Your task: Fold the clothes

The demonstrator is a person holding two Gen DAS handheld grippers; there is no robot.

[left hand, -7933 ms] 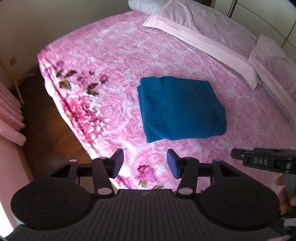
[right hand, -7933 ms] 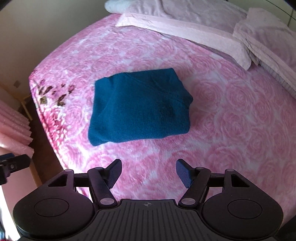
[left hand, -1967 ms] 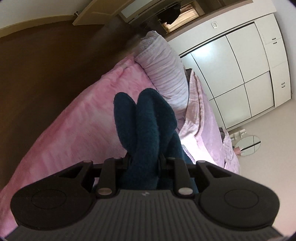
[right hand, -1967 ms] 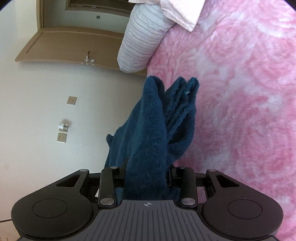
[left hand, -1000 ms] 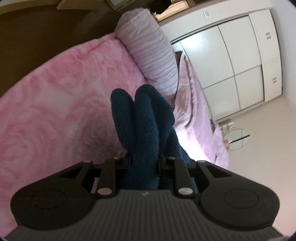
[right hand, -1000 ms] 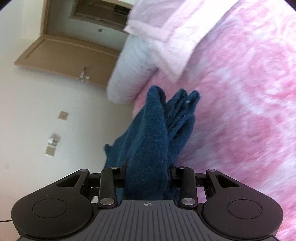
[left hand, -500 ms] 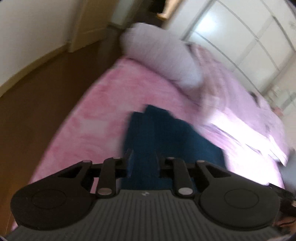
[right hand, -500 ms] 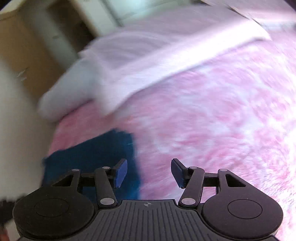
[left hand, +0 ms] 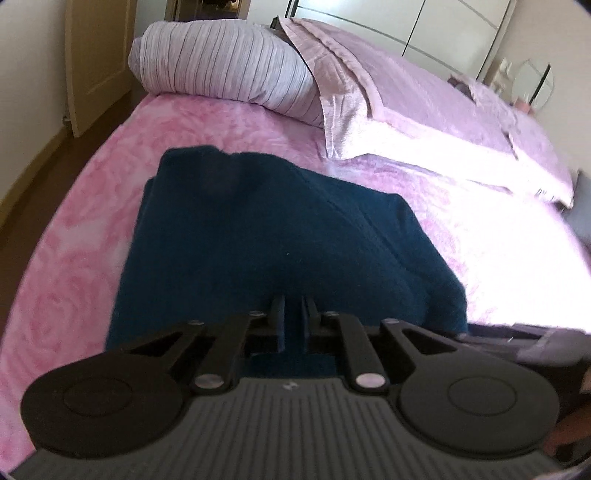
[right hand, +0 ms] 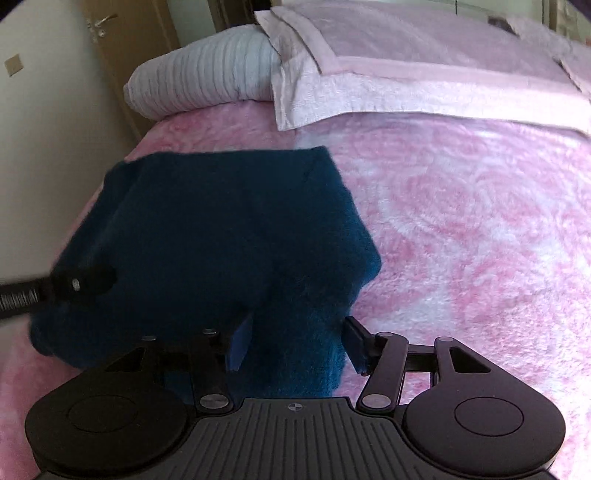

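Note:
A folded dark blue garment (left hand: 273, 236) lies on the pink rose-pattern bed (left hand: 74, 266), near its left edge and just below the pillows. My left gripper (left hand: 293, 321) sits at the garment's near edge with its jaws almost together; no cloth shows between them. In the right wrist view the garment (right hand: 221, 229) fills the left half. My right gripper (right hand: 295, 341) is open, its fingers wide apart on either side of the garment's near right corner. The left gripper's body (right hand: 74, 284) shows at the garment's left side.
A striped white bolster pillow (left hand: 225, 70) and a pale pink pillow (left hand: 406, 99) lie at the head of the bed. A door (right hand: 122, 48) and wall stand left of the bed, with wooden floor (left hand: 22, 177) below. White wardrobes (left hand: 388, 22) stand behind.
Both grippers held the garment up a second ago. It now lies flat on the bed near the pillows. The right gripper has opened, and the left has closed further over the near edge.

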